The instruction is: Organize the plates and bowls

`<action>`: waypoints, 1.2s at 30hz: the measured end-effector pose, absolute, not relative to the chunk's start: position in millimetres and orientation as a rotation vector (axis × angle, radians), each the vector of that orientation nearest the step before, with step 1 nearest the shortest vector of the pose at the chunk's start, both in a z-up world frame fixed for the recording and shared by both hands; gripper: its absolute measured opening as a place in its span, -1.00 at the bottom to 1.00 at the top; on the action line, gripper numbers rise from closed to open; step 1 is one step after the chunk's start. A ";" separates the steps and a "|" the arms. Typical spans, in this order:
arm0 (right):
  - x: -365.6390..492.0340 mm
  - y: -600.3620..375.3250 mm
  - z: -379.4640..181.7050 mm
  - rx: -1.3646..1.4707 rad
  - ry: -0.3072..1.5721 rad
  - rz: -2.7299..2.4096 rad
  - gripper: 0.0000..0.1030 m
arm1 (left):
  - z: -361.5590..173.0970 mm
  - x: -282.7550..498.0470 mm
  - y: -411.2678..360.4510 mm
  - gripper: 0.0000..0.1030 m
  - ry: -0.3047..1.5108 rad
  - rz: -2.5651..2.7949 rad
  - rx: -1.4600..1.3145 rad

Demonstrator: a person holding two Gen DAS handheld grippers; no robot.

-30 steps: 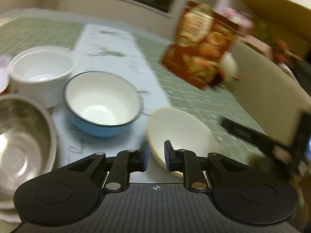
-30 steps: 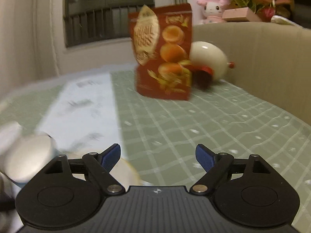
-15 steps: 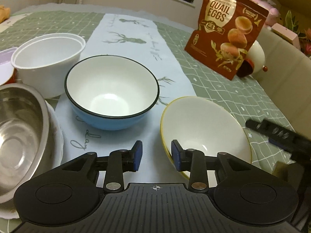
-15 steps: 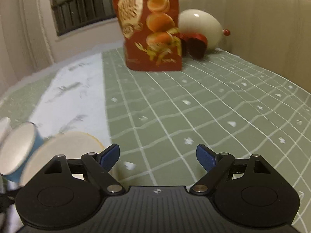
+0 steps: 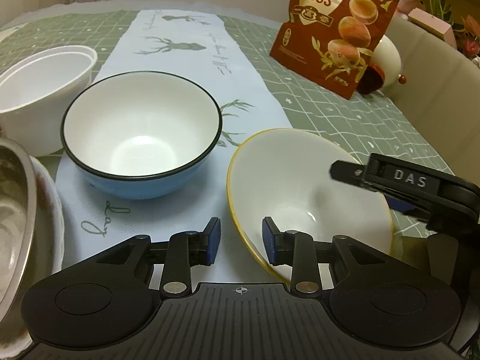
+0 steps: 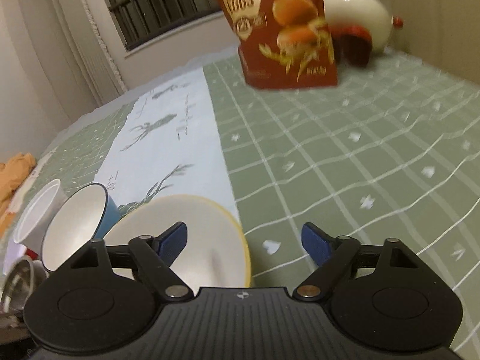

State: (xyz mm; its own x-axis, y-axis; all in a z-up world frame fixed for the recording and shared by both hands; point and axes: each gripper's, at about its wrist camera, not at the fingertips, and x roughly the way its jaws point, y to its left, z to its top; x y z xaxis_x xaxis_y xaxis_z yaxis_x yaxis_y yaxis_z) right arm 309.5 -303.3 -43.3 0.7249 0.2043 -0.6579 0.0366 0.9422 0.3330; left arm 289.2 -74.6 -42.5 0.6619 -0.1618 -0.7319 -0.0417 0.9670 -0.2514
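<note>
— Where's the bowl they're after?

— The yellow-rimmed bowl (image 5: 303,192) sits on the table (image 5: 345,114), at the edge of the pale runner (image 5: 192,60), just beside the blue bowl (image 5: 141,138). The left gripper (image 5: 241,241) is straddling its near rim: one pad outside, the other over the inside, jaws part-way apart and just been closing in, but the pads aren't pressing on the rim that I can see.

— And the other hand?

— The right gripper (image 6: 244,241) comes in from the far side, spread wide, with its jaws lately narrowing. Its left finger (image 6: 171,241) hangs over the bowl's inside and the other is out over the green cloth, so nothing is pinched.

— What worries you?

— It's a shallow, flared bowl with a thin, smooth rim. If the left one bites only the very lip, I'd guess the bowl tips or slips out when lifted. And the blue bowl is close; a sideways swing could knock it. The steel bowl (image 5: 15,225) and the white tub (image 5: 42,90) crowd the left side too.

— And the two grippers together?

— They're near each other over one bowl. They could bump if both close at once.
</note>
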 end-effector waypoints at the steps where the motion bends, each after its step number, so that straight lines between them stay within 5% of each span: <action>1: 311.8 -303.4 -46.0 0.357 0.776 0.105 0.41 | -42.8 290.6 -74.9 -0.36 0.847 -0.070 -0.257; 4: 317.5 -302.6 -53.7 0.401 0.829 0.140 0.15 | -43.3 293.1 -74.7 -0.37 0.848 -0.070 -0.259; 10: 319.1 -300.9 -58.0 0.429 0.868 0.176 -0.05 | -47.6 295.9 -77.6 -0.52 0.870 -0.094 -0.268; 36: 261.4 -208.9 -48.5 0.309 0.948 0.399 0.07 | -36.8 211.2 -17.0 -0.55 0.891 0.031 -0.271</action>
State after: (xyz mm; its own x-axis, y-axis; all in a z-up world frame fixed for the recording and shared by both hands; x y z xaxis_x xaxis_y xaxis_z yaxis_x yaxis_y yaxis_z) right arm 261.4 -208.9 -48.5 0.5199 0.4599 -0.7199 -0.1941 0.8843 0.4247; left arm 211.2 -17.0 -36.8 0.6304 -0.0857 -0.7715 -0.1391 0.9653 -0.2209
